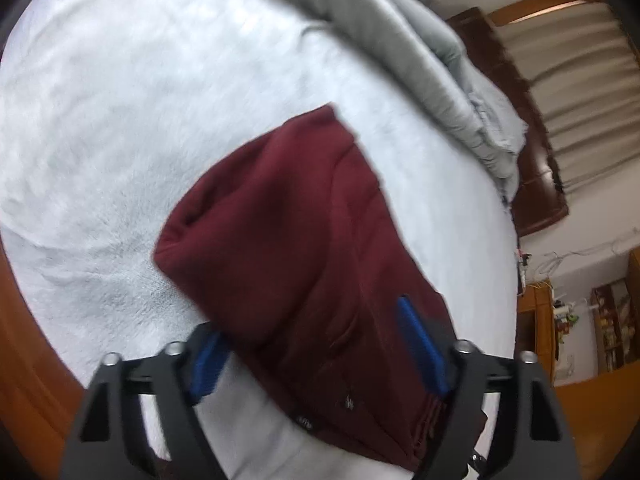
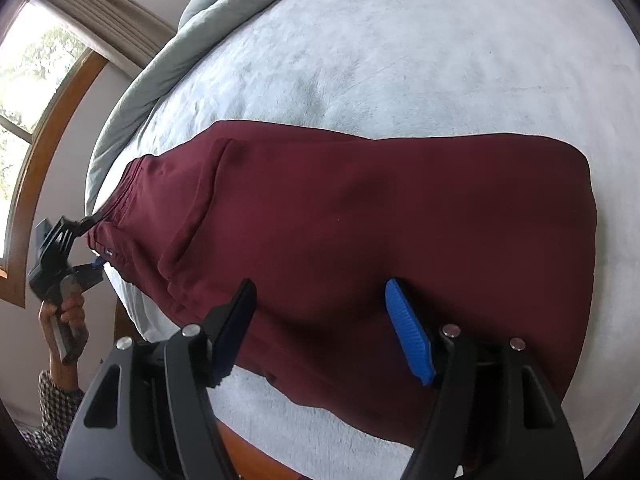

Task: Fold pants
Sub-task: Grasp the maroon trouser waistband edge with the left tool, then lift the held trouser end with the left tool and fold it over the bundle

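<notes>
Pants [image 2: 360, 232] folded on bed [image 2: 400, 60], both tools [image 2: 320, 320] spread

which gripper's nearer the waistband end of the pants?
Left. The left gripper sits right at the waistband of the maroon pants, jaws open around its edge. The right gripper stands open further along, over the folded legs.

A white fluffy blanket [image 2: 400, 60] covers the bed. A grey duvet [image 1: 420, 60] lies bunched along the far edge of the bed. Behind it stands a dark brown headboard [image 1: 520, 128]. Beige curtains [image 1: 580, 80] hang beside a window [image 2: 24, 92] with a wooden frame. Wooden shelves [image 1: 612, 320] with small things stand by the wall.
</notes>
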`<state>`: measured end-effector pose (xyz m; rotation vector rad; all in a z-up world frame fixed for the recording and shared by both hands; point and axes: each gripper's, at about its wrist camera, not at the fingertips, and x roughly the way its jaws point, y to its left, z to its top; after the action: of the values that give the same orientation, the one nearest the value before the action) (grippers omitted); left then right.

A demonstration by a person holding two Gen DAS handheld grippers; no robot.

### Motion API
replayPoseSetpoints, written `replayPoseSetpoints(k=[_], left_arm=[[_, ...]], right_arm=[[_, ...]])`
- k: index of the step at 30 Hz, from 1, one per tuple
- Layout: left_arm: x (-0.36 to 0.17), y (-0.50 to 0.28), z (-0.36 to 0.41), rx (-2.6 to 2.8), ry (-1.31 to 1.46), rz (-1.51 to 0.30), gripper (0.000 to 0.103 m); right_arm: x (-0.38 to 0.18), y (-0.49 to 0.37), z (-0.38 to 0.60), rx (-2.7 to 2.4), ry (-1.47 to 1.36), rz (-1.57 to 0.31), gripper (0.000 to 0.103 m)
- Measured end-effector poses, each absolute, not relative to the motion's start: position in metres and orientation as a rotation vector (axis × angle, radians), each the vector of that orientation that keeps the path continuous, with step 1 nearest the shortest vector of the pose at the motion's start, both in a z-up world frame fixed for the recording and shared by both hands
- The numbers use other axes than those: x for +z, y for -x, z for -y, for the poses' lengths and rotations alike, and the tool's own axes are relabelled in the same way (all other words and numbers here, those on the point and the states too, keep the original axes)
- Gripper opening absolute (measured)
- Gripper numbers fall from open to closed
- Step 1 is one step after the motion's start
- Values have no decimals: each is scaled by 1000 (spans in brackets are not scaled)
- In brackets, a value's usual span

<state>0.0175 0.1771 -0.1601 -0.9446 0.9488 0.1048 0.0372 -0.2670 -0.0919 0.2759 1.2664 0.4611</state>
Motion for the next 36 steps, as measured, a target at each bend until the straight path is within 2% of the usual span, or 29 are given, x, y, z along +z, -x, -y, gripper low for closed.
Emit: replayPoseSetpoints(k=[3,4,5,8,11,18,27,36], left_arm=[[-159,-24,-174,121,945,-930,80],[-154,-24,-171,132,945,-920,69],[-151,-22,-171,158,929,-921,48],[-147,-13,-173,157,970,-903,32],[-145,-8,-172,157,974,-890,27],[-104,0,-148,96,913,-779,24],[-41,-24,-65,-54,569,-700,24],[-38,-26,16,-248,322,-759,25]], right_arm=[[-92,-37,266,465,-262,-1265,68],[-91,-37,266,467,-260,-1265,68],[-92,-37,267,469,-262,-1265,68],[-92,-37,269,474,-279,-1267,69],[-92,-38,270,481,-293,-1267,69],[-93,-39,275,500,-310,-1267,69],[-91,-38,280,518,-345,-1254,69],[-83,-35,291,516,-376,-1237,69]])
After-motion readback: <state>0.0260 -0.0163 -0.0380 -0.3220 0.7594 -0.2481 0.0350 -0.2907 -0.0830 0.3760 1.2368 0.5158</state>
